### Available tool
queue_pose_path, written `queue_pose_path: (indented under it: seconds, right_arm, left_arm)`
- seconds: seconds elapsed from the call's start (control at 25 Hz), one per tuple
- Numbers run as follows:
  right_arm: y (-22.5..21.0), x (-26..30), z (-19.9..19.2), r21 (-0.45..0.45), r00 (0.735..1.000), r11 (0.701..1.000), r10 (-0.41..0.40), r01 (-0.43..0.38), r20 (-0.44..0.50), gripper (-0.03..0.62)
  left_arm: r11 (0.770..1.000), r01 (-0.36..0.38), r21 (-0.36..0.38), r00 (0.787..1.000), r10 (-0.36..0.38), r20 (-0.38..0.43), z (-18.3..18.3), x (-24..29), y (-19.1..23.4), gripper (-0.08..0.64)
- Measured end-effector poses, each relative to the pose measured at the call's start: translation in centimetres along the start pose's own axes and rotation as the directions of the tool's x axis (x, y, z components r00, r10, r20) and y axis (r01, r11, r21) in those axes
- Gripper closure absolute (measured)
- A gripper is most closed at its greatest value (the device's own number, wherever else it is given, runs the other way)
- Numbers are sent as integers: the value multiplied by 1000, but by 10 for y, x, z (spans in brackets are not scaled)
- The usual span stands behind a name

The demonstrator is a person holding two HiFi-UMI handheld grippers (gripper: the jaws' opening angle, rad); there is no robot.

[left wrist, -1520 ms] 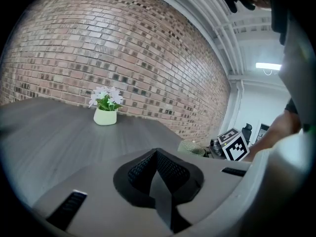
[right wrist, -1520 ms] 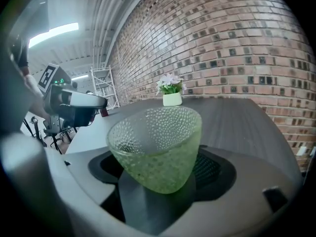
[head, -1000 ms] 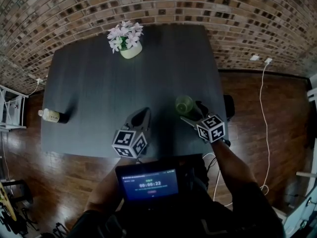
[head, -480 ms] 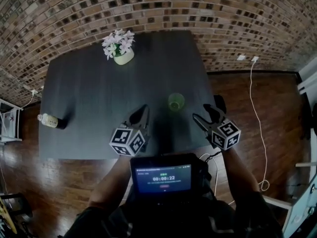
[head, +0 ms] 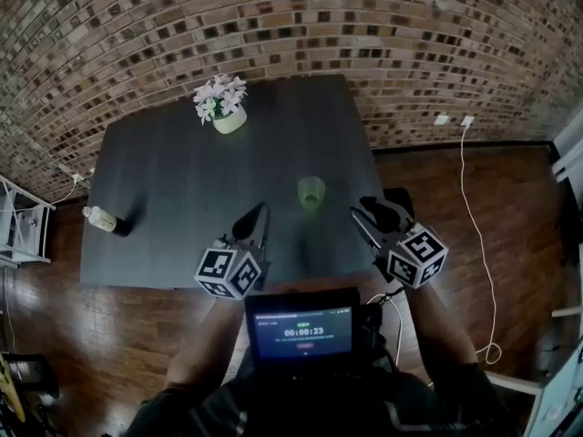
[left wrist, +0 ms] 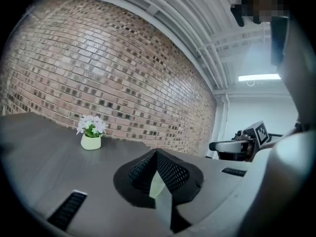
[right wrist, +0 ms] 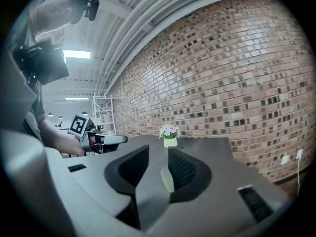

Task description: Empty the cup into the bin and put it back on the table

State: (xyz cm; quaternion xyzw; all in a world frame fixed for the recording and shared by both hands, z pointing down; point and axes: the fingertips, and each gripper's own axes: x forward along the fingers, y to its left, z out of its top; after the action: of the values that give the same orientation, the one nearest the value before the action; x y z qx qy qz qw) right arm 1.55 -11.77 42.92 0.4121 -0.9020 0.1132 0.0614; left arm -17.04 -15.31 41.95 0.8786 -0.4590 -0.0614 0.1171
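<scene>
On the dark surface (head: 173,180), near its front right edge, the green cup (head: 311,191) stands upright, touched by neither claw. It lies ahead and to the left of the right claw (head: 369,213), whose jaws are closing with nothing between them. It lies ahead and to the right of the left claw (head: 259,215), which is closed and empty. Both tips look about equally near, so either could take it from the side.

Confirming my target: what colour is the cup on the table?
Small pale green cup, best in the head view.
</scene>
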Motion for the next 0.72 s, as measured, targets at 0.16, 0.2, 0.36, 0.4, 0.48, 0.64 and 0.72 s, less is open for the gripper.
queue_pose_path:
  seconds: [0.16, 0.2, 0.36, 0.4, 0.48, 0.64, 0.72]
  right_arm:
    - [12, -16, 14, 26, 1000, 1000, 17, -18, 4, 543]
    - [15, -20, 16, 28, 1000, 999, 25, -25, 1, 543]
    - [30, -31, 24, 16, 998, 998, 56, -56, -2, 589]
    - [33, -31, 25, 18, 998, 998, 59, -59, 1, 589]
    - [38, -31, 25, 30, 999, 998, 49, -50, 5, 589]
    - [50, -32, 18, 44, 1000, 999, 29, -29, -5, 591]
    - [55, -31, 18, 36, 1000, 999, 18, -17, -4, 591]
  left_arm:
    - [1000, -17, 4, 1000, 17, 10, 12, -17, -24, 568]
    - [1000, -20, 10, 1000, 20, 9, 14, -22, -31, 569]
    - [999, -37, 38, 999, 37, -1, 19, -41, -51, 569]
    - [998, -46, 44, 999, 46, 1, 21, -46, -52, 569]
    - [997, -58, 57, 998, 58, -2, 24, -57, -52, 569]
    - [996, -47, 80, 999, 49, -20, 27, -82, -47, 569]
    - [998, -29, 53, 999, 30, -19, 26, -91, -41, 569]
